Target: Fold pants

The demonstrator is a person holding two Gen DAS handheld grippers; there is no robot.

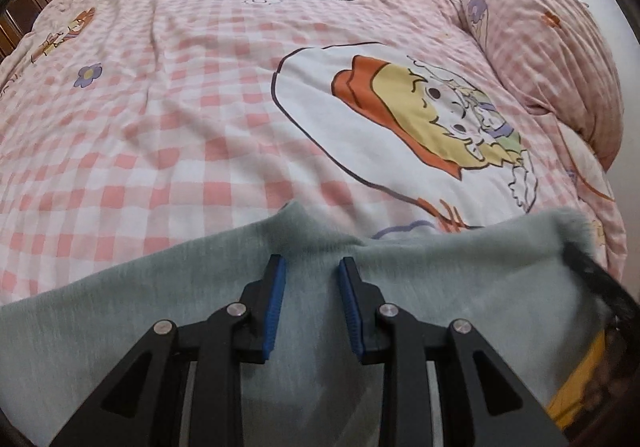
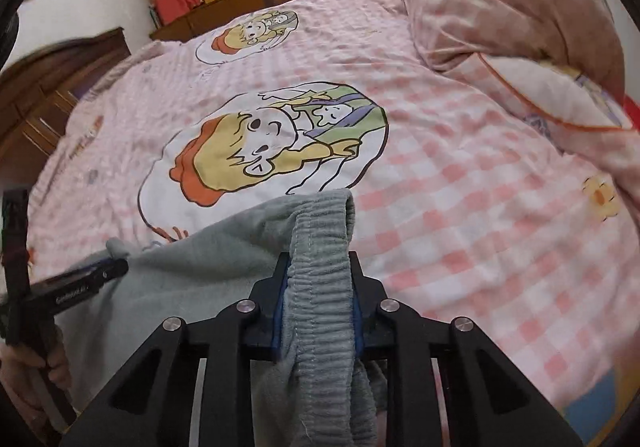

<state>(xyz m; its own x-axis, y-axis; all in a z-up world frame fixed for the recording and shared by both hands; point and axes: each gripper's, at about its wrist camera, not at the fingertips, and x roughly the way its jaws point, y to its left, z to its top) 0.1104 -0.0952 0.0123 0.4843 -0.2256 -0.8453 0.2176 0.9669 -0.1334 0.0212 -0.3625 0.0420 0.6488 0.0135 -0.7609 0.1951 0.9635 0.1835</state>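
Note:
Grey-green pants point(image 1: 440, 287) lie across the near edge of a bed. In the left wrist view my left gripper point(image 1: 312, 261) has its blue pads point(image 1: 276, 303) a small gap apart, and pants cloth fills that gap. The right wrist view shows this left gripper point(image 2: 116, 269) at the far left, a tuft of cloth sticking out past its tip. My right gripper point(image 2: 318, 263) is shut on the ribbed waistband point(image 2: 320, 231), which stands up between its fingers and hangs down behind them. The right gripper point(image 1: 588, 267) also shows as a black shape at the pants' right end.
The pink checked duvet point(image 1: 180, 119) with cartoon prints covers the bed. A bunched quilt point(image 1: 552, 59) is piled at the right. Wooden furniture point(image 2: 48, 99) stands to the left and along the far side under a window. A person's hand point(image 2: 52, 363) holds the left gripper's handle.

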